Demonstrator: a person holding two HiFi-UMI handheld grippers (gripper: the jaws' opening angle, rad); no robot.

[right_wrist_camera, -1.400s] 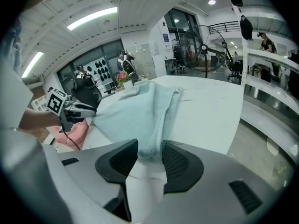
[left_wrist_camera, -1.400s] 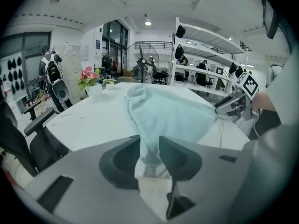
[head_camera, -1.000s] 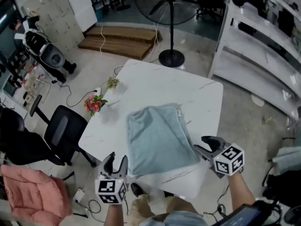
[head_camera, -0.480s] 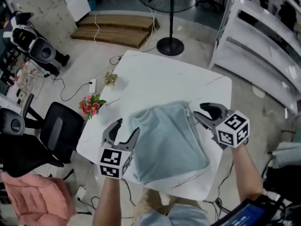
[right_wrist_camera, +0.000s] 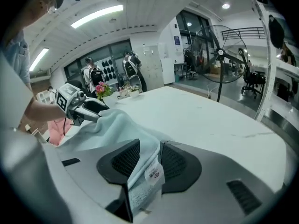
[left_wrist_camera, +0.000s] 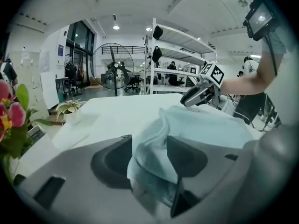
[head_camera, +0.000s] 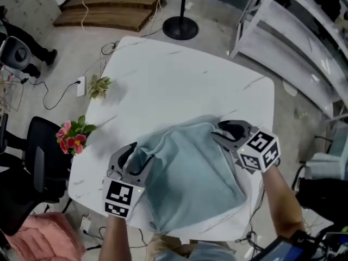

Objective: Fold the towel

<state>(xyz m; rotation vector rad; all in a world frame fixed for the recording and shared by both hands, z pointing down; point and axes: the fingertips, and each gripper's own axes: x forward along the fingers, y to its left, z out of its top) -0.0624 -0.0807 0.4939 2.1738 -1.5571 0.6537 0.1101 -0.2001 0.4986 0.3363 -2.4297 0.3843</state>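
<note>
A light blue towel [head_camera: 190,173] lies on the white marble table [head_camera: 174,80], near the front edge. My left gripper [head_camera: 130,159] is at the towel's far left corner. In the left gripper view, bunched towel [left_wrist_camera: 205,125] fills the gap between the left gripper's [left_wrist_camera: 149,146] jaws and stands up there. My right gripper [head_camera: 225,132] is at the far right corner. Its jaws have just been closing, and in the right gripper view the right gripper [right_wrist_camera: 149,157] pinches the towel's [right_wrist_camera: 107,125] edge, with its white label, between the pads.
Pink flowers [head_camera: 70,135] and a small potted plant [head_camera: 98,85] stand at the table's left edge. A black chair [head_camera: 38,162] and a pink cushion [head_camera: 43,238] are on the floor at left. A fan base [head_camera: 179,29] is behind the table, white shelving [head_camera: 293,31] at right.
Both grippers have moved from beside the towel's near edge forward along its sides to its far corners. Towel cloth now sits between each pair of jaws.
</note>
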